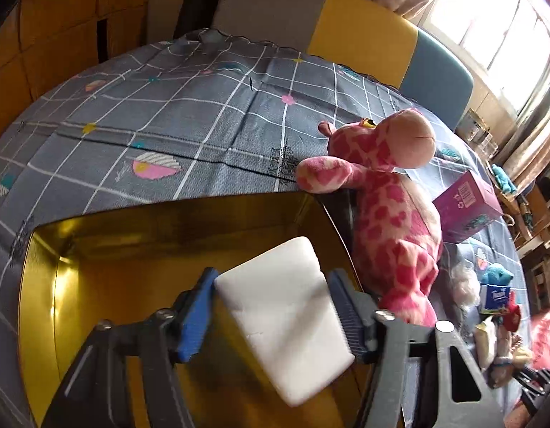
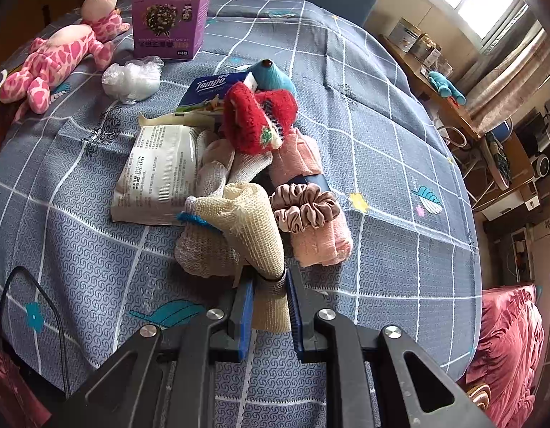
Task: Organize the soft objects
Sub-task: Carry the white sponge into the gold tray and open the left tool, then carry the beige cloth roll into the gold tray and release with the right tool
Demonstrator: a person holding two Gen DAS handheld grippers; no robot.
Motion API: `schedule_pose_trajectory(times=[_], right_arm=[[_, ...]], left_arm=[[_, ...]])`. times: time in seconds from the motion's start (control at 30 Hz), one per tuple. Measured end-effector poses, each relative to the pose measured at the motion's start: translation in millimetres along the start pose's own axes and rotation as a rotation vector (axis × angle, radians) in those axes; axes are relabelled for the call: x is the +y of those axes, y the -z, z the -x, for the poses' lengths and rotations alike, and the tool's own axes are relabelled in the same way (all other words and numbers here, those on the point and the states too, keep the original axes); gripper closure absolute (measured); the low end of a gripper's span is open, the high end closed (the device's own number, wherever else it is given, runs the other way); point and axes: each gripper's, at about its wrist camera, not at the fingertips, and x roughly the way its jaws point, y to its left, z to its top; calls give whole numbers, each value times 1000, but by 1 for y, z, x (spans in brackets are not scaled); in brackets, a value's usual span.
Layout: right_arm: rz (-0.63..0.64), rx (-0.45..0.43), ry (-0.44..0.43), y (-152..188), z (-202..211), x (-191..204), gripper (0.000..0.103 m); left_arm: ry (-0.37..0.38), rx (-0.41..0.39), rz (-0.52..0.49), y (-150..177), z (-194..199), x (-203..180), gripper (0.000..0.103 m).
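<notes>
Left wrist view: black gripper arms with blue pads fill the bottom of the frame. The left gripper (image 1: 275,315) stands partly open around a white sponge (image 1: 285,321). Both pads sit at the sponge's sides, but whether they press on it cannot be told. The sponge is above the inside of a gold tin box (image 1: 60,256), which rests on a grey checked tablecloth (image 1: 189,107). A pink spotted plush giraffe (image 1: 389,207) leans against the box's right rim, with a purple carton (image 1: 467,210) just beyond it.

Right wrist view: the right gripper (image 2: 269,312) is closed narrowly on the end of a rolled cream mesh cloth (image 2: 253,228). The roll is bound by a dark band at the jaws. Beyond it lies a pile on the tablecloth: a pink scrunchie (image 2: 303,207) on a pink folded towel (image 2: 321,246), a red fluffy sock (image 2: 257,121), a white packet (image 2: 157,171), and a blue tissue pack (image 2: 210,89). The giraffe lies at far left, well apart from the pile.
</notes>
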Motion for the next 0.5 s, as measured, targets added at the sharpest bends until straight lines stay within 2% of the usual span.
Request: schedule_pose_trajectory(times=[0.07, 0.13, 0.23, 0.5], right_arm=[[1, 1, -3, 1, 0, 1, 86], [5, 3, -4, 1, 0, 2, 86], [7, 2, -10, 2, 0, 3, 87], [17, -8, -26, 2, 1, 3, 89]], left_arm=[[-24, -20, 8, -1, 0, -1, 21], [-22, -42, 8, -1, 5, -1, 18], [-30, -65, -5, 5, 17, -5, 17], [54, -112, -10, 40, 59, -16, 15]])
